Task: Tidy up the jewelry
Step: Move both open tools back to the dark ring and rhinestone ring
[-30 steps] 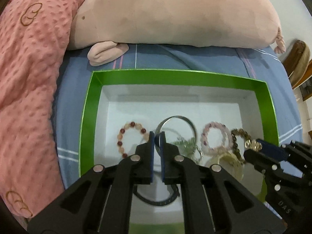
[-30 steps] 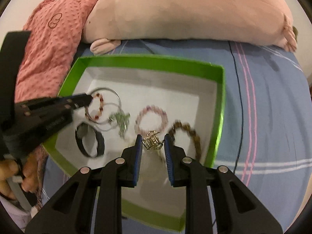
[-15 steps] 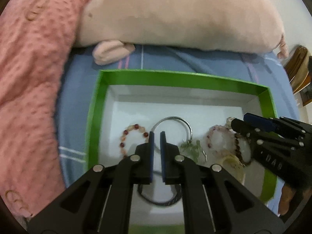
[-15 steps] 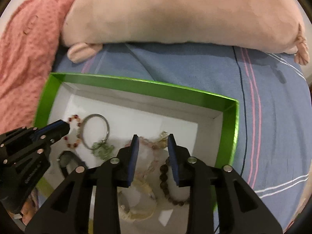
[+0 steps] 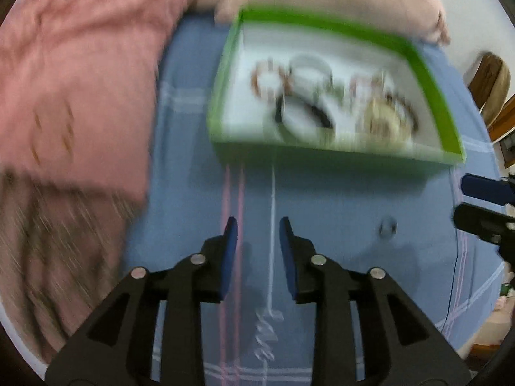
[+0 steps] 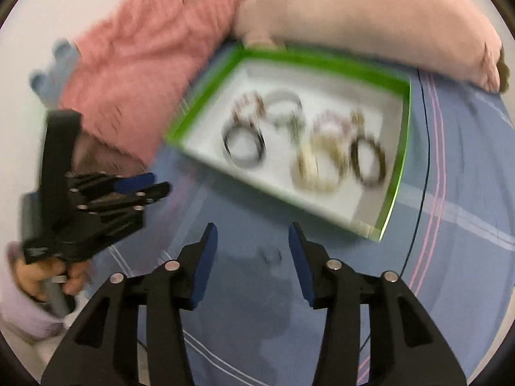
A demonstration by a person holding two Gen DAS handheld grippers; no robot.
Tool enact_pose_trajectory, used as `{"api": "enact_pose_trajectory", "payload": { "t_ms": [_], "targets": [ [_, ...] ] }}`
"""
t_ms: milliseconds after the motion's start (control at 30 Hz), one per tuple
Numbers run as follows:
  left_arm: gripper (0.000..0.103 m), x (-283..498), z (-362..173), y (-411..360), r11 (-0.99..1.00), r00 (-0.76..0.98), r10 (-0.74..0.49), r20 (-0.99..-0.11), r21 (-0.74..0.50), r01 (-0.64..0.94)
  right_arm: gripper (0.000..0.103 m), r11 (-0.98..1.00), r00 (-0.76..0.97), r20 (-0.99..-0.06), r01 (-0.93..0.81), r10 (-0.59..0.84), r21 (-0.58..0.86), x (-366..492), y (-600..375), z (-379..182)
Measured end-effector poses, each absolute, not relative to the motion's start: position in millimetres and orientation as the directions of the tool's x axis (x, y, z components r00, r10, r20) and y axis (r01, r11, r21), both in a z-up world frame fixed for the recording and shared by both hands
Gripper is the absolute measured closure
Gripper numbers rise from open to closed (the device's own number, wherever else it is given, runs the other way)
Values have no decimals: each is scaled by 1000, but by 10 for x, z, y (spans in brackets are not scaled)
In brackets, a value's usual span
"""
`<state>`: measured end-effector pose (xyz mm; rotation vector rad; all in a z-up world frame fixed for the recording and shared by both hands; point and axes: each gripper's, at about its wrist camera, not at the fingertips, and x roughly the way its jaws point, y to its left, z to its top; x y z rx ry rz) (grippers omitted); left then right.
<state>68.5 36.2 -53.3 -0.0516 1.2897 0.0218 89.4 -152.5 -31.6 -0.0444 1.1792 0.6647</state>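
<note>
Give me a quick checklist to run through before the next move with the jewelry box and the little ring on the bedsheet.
1. Left gripper empty: ok, jaws have just been opening, nothing between them.
2. Right gripper empty: ok, jaws have just been opening, nothing held.
3. Small ring located: ok, on the blue bedsheet outside the green box, ahead of the right jaws.
4. Ring clear of other things: ok, lies alone.
5. Bracelets inside the box: ok, though blurred.
6. Bracelets untangled: cannot tell, too much motion blur.
</note>
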Motion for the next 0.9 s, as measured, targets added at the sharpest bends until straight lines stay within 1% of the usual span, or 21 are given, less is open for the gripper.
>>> {"api": "enact_pose_trajectory", "payload": {
  "t_ms": [67, 167, 500, 633, 667, 733, 833, 900],
  "targets": [
    [76, 545, -683, 269, 999, 245, -25, -969, -32, -22, 57, 841, 179, -895, -454, 408, 293, 838, -1526, -616],
    [76, 424, -799, 151, 1000, 224, -26, -974, -27, -2, 57, 847, 148, -907, -443, 393, 295, 765, -1509, -867],
    [70, 317, -760, 126, 999, 237, -31, -971, -34, -6, 58, 849, 176, -938, -499, 299, 177, 840, -1140, -1151],
    [69, 319, -773, 175, 999, 232, -50, -971, -54, -11, 74, 839, 201, -949, -534, 244, 102, 821, -1002, -1197],
    [69, 324, -777, 181, 998, 231, -53, -972, -57, -11, 75, 838, 205, -950, -538, 237, 94, 818, -985, -1199],
    [69, 334, -784, 184, 998, 229, -63, -971, -68, -11, 82, 839, 211, -949, -537, 235, 88, 817, -972, -1208],
    [69, 373, -781, 138, 997, 227, -71, -971, -74, -6, 83, 844, 200, -947, -523, 253, 115, 822, -1016, -1215],
    [66, 379, -788, 103, 997, 224, -77, -972, -78, 2, 83, 848, 199, -945, -515, 259, 124, 806, -1059, -1215]
  ]
}}
